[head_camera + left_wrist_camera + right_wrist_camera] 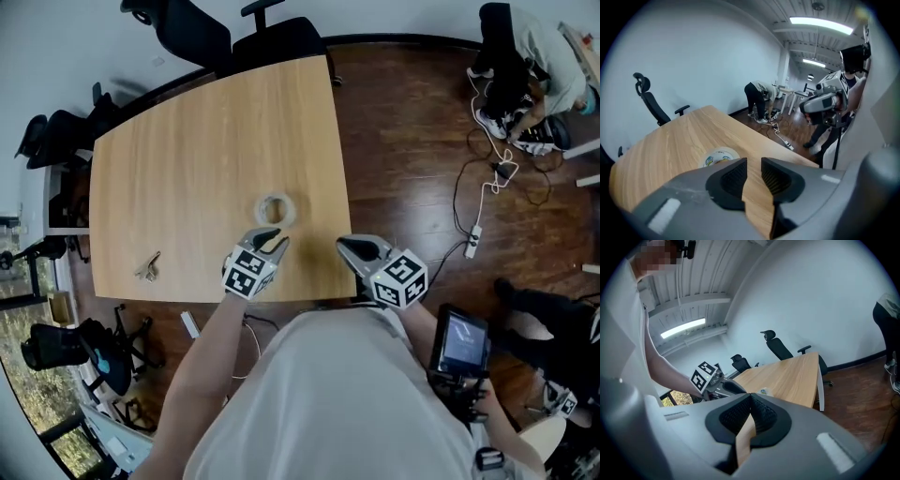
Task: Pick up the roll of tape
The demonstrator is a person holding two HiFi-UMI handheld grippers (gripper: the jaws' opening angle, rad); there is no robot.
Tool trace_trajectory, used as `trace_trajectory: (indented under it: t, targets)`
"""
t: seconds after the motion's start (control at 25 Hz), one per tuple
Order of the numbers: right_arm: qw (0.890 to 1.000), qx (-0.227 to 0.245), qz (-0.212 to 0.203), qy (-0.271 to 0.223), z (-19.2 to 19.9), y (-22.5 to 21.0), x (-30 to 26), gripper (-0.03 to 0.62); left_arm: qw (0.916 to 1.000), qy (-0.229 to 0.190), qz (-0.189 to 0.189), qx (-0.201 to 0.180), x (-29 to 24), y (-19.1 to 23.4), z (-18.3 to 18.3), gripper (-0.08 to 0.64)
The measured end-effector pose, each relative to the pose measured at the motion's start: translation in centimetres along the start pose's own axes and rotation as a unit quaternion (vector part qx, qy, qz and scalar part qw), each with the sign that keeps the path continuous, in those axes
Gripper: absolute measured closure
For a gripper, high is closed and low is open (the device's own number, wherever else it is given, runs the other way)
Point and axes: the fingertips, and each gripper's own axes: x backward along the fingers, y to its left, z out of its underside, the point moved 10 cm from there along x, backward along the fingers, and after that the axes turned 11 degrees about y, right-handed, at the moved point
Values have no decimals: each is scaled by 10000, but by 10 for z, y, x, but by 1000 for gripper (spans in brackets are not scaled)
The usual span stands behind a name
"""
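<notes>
The roll of tape (276, 209) lies flat on the wooden table (187, 159), near its front right corner. It is pale with a printed core label (720, 157). My left gripper (275, 240) hovers just short of the roll, pointing down at it. In the left gripper view its jaws (753, 161) stand apart with only bare wood between them, and the roll shows just beyond the left finger. My right gripper (343, 245) hangs off the table's right edge with its jaws shut (751, 395) on nothing. The tape (763, 391) looks small and far ahead there.
A bunch of keys (148, 267) lies near the table's front left. Office chairs (272, 37) stand at the far side. On the dark wood floor to the right are cables and a power strip (473, 241), where a person (525, 56) bends down.
</notes>
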Motion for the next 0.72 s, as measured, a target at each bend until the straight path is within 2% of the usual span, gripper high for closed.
trace_trajectory:
  t: [0.24,0.32,0.48,0.6,0.72]
  targets:
    - [9996,-179,109,-194,5,-14,11,586,9946,750,26,-722,-26,13,-15,449]
    - [9993,-232,135,-243,7,-24,18,586,9924,945,51,-784,-35,13,-20,438]
    - [9990,-319,148,-264,8,-35,22,586,9865,1418,53,-813,-50,18,-21,372]
    - [9990,-357,143,-238,4,-39,22,586,9779,1827,22,-1019,-62,27,-20,354]
    - [9985,-464,200,-228,-1,-48,33,586,9615,2325,29,-1461,-80,32,-33,359]
